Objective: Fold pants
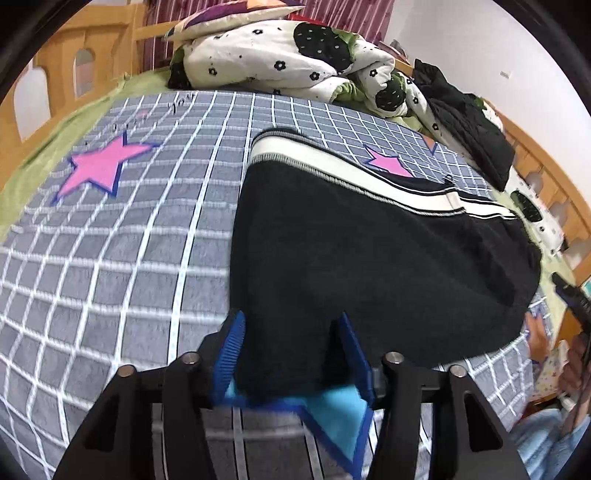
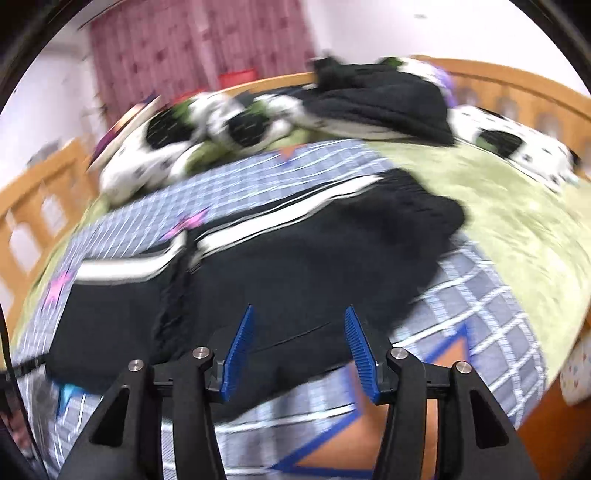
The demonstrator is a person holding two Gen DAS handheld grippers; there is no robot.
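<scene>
The black pants [image 1: 369,251] with white side stripes lie folded on a grey checked blanket [image 1: 129,240] with pink stars, spread over a bed with a wooden frame [image 1: 66,55]. In the left wrist view they fill the middle and right of the blanket, the striped edge on the far side. The left gripper [image 1: 291,354] sits low at the near edge, its blue fingers [image 1: 232,354] spread wide, with a near corner of the black cloth lying between them; I cannot tell whether the pads press on it.

The right wrist view is blurred. There the pants [image 2: 295,266] stretch from near left to far right across the blanket [image 2: 480,314], one end reaching a green sheet [image 2: 498,192]. The right gripper [image 2: 299,350] hangs over the near edge of the cloth, its fingers [image 2: 360,354] wide apart (nothing held).

At the far end of the bed lie a bunched white quilt [image 1: 288,59] with black flowers, a pillow [image 1: 229,16] on top of it, and a dark jacket [image 1: 465,122] to the right.
</scene>
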